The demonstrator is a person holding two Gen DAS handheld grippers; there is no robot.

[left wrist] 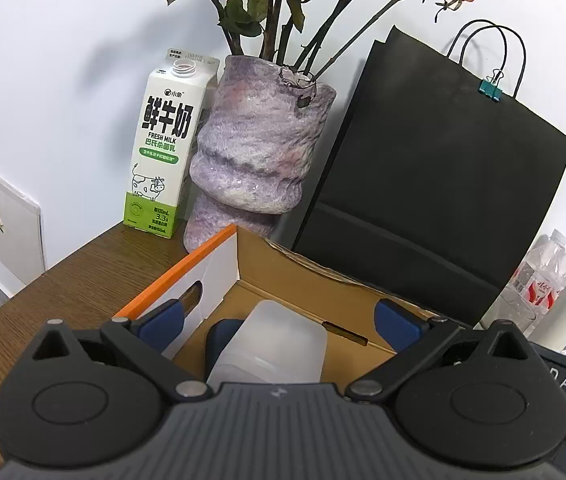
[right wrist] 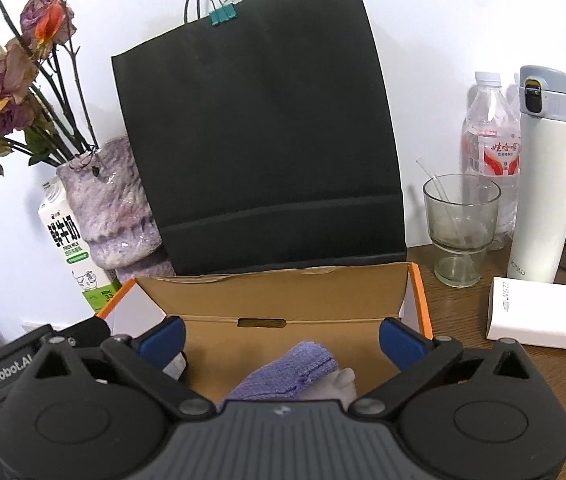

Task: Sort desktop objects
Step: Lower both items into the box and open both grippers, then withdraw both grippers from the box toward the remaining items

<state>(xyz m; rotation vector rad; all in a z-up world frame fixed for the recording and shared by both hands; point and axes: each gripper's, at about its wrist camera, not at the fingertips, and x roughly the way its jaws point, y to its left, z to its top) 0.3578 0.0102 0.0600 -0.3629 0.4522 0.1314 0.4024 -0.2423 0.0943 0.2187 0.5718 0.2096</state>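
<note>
An open cardboard box (left wrist: 303,276) with orange-edged white sides sits low in the frame's centre. Inside lies a frosted translucent plastic container (left wrist: 279,344). In the right wrist view, a folded purple cloth (right wrist: 287,376) rests in the box's bottom.

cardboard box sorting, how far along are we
Done: a frosted plastic container and a purple cloth lie in the cardboard box. In hand: nothing; left gripper and right gripper are open. Left: power bank, glass, flask remain on the desk.
</note>
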